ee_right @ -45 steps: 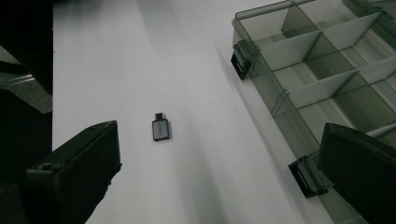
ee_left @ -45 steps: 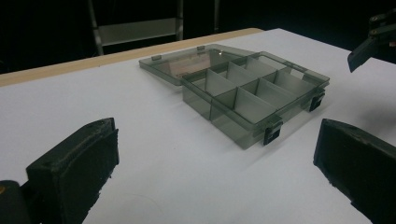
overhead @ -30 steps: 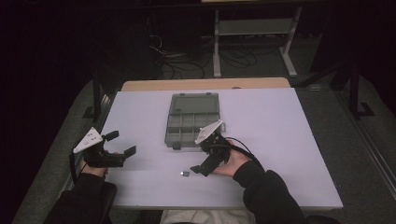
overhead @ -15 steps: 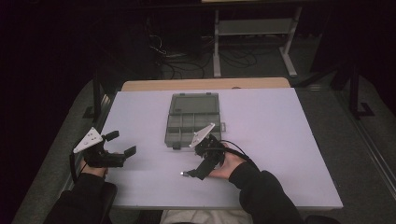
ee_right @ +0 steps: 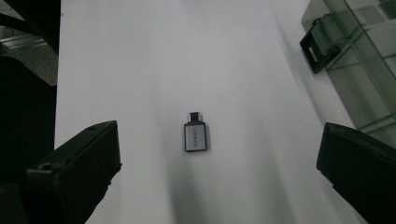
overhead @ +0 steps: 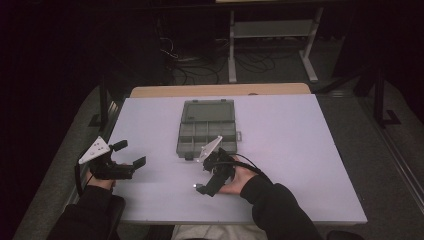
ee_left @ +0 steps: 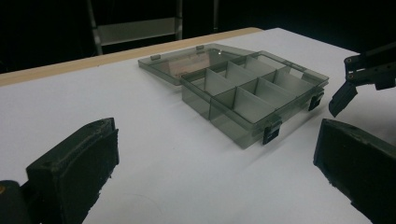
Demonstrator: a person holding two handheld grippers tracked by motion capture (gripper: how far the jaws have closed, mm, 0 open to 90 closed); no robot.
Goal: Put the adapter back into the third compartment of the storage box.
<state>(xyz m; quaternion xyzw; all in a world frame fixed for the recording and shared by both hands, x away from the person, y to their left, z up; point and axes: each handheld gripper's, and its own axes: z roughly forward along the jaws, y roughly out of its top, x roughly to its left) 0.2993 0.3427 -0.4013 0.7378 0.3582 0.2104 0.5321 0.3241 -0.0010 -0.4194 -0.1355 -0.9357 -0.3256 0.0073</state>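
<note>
Two rows of compartments in the clear organizer box [overhead: 206,137], lid flat open behind, all look empty. Small adapter [ee_right: 194,136] lies on the counter [overhead: 300,150] near the box, between the right gripper's [overhead: 202,188] spread jaws. Left gripper [overhead: 131,154] spread too, well apart.

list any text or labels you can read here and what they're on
"UGREEN", as best it reads: small and faint, printed along the silver face of the little adapter lying on the white table between the right tool's open jaws.
The clear compartment box: no readable text or label.
</note>
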